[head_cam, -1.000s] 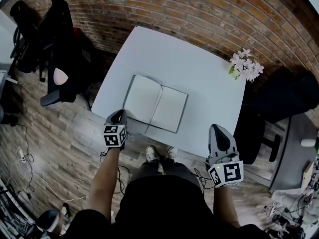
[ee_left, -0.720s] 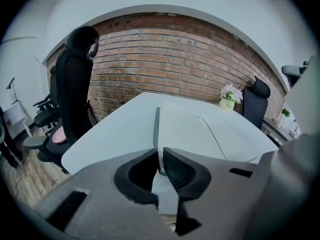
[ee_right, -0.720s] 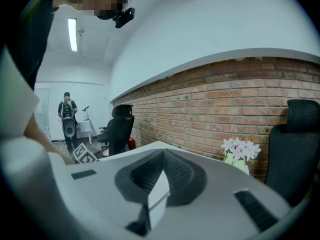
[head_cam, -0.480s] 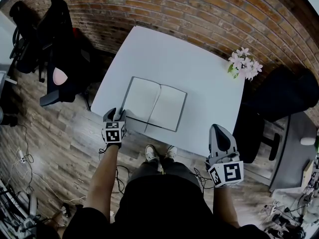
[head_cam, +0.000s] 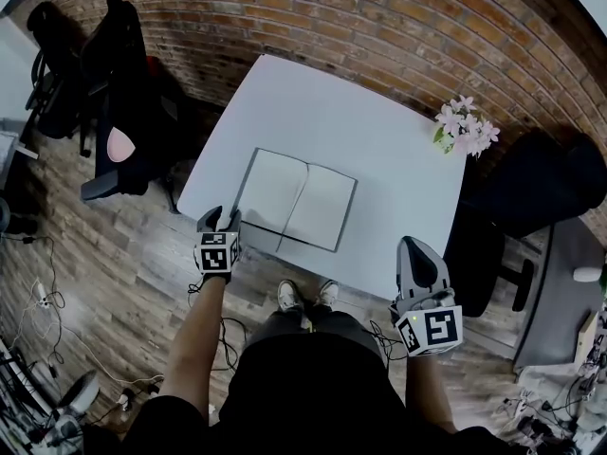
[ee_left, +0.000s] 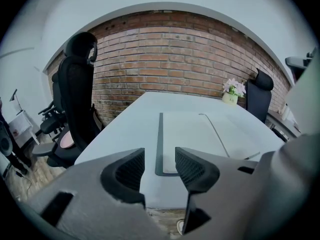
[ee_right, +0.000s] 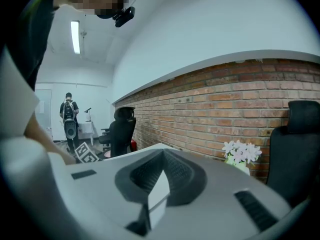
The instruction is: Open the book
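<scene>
1. A book point(head_cam: 296, 200) lies open and flat on a white table point(head_cam: 313, 102), towards the near edge. Two pale, blank-looking pages face up, with the spine crease running down the middle. A thin dark strip of cover shows along the left and near sides.

2. Judging from this, the task looks essentially done: the cover is turned over and both pages rest flat. Little seems left beyond letting go and drawing the hands away.

3. The left gripper point(head_cam: 221, 216) sits at the near left corner of the book, at the table's edge. Its jaws stand apart and have just been opening. In the left gripper view nothing is between the pads; the book's corner shows through the gap, beyond the tips, not pinched.

4. The left forearm reaches forward from the person's body, with the gripper angled down towards the tabletop.

5. The right gripper point(head_cam: 413, 249) is well away from the book, off the table's near right edge and close to the person's body. Its jaws are pressed together on nothing, and it points nearly level towards the brick wall.

6. A small bunch of pale flowers point(head_cam: 465, 126) stands at the table's far right corner. A black office chair point(head_cam: 119, 93) stands to the table's left.
</scene>
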The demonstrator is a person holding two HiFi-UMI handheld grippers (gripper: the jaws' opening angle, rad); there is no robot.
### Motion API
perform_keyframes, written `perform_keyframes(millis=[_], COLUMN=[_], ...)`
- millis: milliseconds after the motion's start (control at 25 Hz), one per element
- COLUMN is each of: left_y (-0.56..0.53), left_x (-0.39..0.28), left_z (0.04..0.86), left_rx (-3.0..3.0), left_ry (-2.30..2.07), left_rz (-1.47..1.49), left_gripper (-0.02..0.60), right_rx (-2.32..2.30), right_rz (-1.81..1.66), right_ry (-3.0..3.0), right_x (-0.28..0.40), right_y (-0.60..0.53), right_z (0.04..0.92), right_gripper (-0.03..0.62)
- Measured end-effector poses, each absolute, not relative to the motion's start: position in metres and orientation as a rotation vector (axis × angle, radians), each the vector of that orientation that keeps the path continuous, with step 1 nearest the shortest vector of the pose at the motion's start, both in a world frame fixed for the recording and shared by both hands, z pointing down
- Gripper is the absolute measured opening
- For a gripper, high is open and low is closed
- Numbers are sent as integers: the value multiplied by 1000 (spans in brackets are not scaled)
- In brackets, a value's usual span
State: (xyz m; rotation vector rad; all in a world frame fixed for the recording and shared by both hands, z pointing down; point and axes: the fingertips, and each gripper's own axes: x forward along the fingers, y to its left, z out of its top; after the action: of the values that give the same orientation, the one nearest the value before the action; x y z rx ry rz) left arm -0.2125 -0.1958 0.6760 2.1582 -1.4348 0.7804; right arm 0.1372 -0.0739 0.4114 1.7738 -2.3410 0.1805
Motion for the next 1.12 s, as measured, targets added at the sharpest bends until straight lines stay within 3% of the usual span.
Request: perform_keyframes(millis=[120, 280, 680, 1120], left_y=[-196, -198, -200, -194], left_x=[-207, -197, -157, -130], left_z=[668, 647, 559, 404], left_rx=[2165, 2202, 2370, 2619], left_ry=[-1430, -1456, -1429, -1508], left_rz=[779, 770, 636, 295], left_gripper=[164, 54, 31, 25], right_rx=[1773, 1781, 1804, 1827], right_rz=[164, 140, 120, 111], right_ry=[-2354, -2371, -2398, -2402], right_x=[138, 143, 154, 166], right_y=[-73, -71, -67, -70], right_z=[407, 402, 387, 379], right_gripper=[11, 11, 11, 11])
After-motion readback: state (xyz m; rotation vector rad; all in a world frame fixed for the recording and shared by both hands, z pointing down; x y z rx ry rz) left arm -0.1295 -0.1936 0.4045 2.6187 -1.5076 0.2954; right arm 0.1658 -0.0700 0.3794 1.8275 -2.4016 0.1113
